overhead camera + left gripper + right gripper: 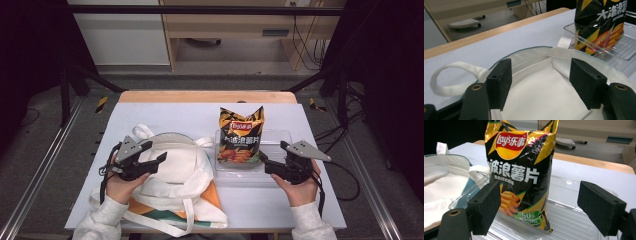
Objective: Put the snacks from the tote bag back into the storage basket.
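Crinkly foil chip bag [520,173], light, slippery and crushable, wants a gentle pinch at its sealed top; right tool [546,207] and left tool [546,85] both gape empty.

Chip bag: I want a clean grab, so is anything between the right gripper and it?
Nothing visible blocks it. The right gripper has open jaws facing the chip bag, which stands upright in the clear tray. Only the tray's low near wall lies below the approach.

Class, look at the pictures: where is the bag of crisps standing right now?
In the high view the crisp bag stands upright in the clear plastic tray, right of the white tote bag and near the right tool.
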